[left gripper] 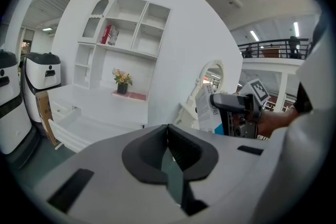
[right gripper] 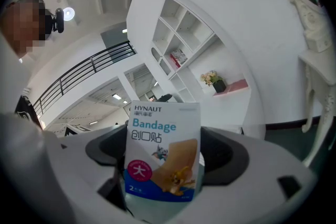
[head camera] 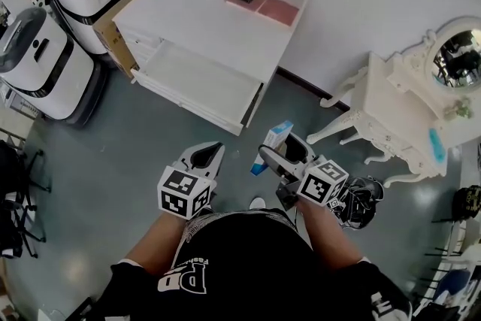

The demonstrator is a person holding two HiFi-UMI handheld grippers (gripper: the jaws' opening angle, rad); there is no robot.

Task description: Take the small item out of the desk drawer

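We've got the bandage box (right gripper: 161, 152) clamped upright in our right gripper (head camera: 279, 155), out in front of the open desk drawer (head camera: 197, 81); our left gripper (head camera: 207, 155) is pinched together, empty.

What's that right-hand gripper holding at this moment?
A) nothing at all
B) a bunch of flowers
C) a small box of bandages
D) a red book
C: in the right gripper view, a small box printed "Bandage" stands clamped between the jaws of the right gripper.
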